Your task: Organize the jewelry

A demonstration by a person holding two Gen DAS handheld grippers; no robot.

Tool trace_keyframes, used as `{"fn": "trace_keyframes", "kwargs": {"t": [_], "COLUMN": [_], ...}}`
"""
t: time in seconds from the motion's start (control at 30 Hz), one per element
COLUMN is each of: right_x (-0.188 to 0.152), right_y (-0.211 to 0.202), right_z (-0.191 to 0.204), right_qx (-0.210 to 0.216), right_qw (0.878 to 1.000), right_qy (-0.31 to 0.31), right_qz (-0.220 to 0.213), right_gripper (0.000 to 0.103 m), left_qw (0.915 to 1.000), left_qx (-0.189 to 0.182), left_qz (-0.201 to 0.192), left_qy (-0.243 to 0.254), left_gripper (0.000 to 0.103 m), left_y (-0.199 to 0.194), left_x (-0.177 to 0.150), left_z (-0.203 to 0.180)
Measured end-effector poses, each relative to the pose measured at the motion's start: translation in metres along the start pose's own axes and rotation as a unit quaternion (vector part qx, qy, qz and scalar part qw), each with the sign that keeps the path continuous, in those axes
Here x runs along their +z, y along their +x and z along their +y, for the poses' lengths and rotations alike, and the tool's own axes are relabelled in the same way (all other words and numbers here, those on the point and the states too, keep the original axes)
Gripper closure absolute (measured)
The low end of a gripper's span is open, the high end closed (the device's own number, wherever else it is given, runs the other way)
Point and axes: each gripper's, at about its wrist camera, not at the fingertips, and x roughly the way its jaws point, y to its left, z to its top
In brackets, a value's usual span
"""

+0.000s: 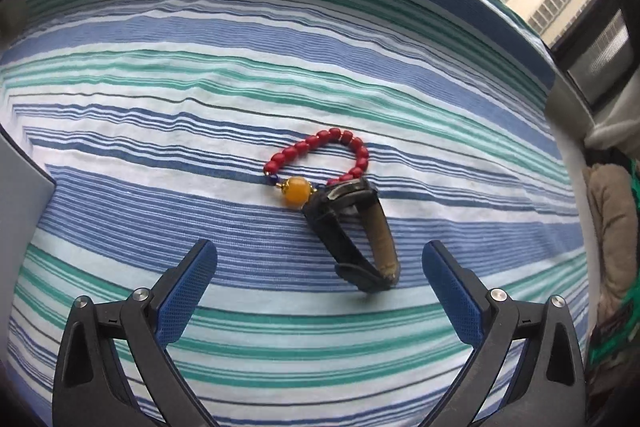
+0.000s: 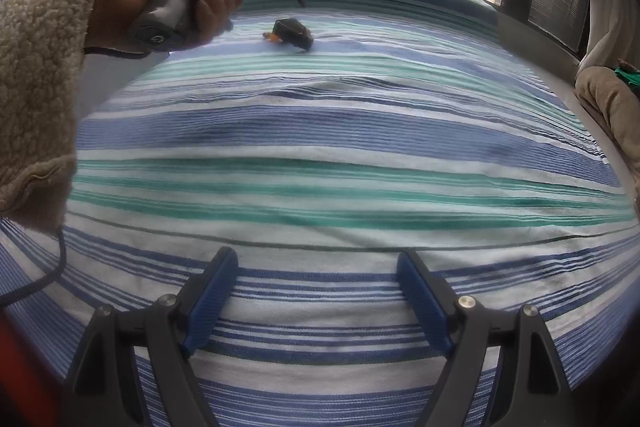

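Both grippers, left (image 1: pixel 320 263) and right (image 2: pixel 318 275), hang with jaws apart and empty over the striped cloth (image 1: pixel 200 107), where a bead bracelet (image 1: pixel 320 155) touches a watch (image 1: pixel 352 231).

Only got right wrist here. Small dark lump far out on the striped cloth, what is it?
Observer: A dark watch lying on its side, strap looped.
Operator: Anything with it? I see an orange speck.
Observer: A red bead bracelet with one big amber bead, touching the watch.
Operator: Left gripper's jaws?
Observer: The left gripper is open and empty, with the watch lying ahead between its fingers.
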Motion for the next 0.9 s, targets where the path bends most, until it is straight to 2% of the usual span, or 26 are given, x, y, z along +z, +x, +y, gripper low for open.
{"fn": "trace_keyframes", "kwargs": {"t": [0.1,0.13,0.17,0.2,0.23,0.27,0.37,0.47,0.73,0.83,0.9], "right_x": [0.0,0.0,-0.001,-0.001,-0.001,-0.002,-0.002,-0.002,-0.001,0.001,0.001], "right_y": [-0.001,-0.001,-0.001,-0.001,-0.001,-0.002,-0.002,-0.003,-0.002,-0.001,-0.001], "right_z": [0.001,0.001,0.001,0.001,0.001,0.001,0.0,-0.001,0.0,0.0,0.001], "right_qx": [0.003,0.004,0.005,0.005,0.006,0.006,0.007,0.007,0.005,0.004,0.003], "right_qw": [1.0,1.0,1.0,1.0,1.0,1.0,1.0,1.0,1.0,1.0,1.0], "right_qy": [-0.004,-0.005,-0.005,-0.006,-0.007,-0.007,-0.008,-0.008,-0.006,-0.005,-0.004], "right_qz": [-0.003,-0.004,-0.004,-0.005,-0.006,-0.007,-0.008,-0.006,-0.005,-0.001,0.001], "right_gripper": [0.019,0.019,0.019,0.019,0.019,0.019,0.019,0.019,0.019,0.019,0.019], "left_qw": [0.9998,0.9998,0.9999,0.9999,0.9996,0.9996,0.9997,0.9988,0.9944,0.9941,0.9955], "left_qx": [-0.003,-0.002,0.003,-0.009,-0.029,-0.024,-0.023,-0.038,-0.077,-0.079,-0.067], "left_qz": [0.008,0.005,-0.007,-0.007,0.006,0.014,0.009,0.021,0.043,0.053,0.05], "left_qy": [-0.017,-0.017,-0.011,-0.004,-0.001,-0.001,0.007,0.022,0.059,0.052,0.046], "left_gripper": [0.006,0.016,0.038,0.056,0.086,0.093,0.094,0.094,0.094,0.094,0.095], "left_y": [0.017,0.018,0.015,0.014,0.015,0.014,-0.006,-0.034,-0.138,-0.157,-0.162], "left_x": [0.004,0.004,0.004,0.004,0.003,0.002,-0.012,-0.036,-0.115,-0.143,-0.158], "left_z": [0.006,0.008,0.009,0.011,0.014,0.018,0.035,0.054,0.117,0.14,0.157]}}
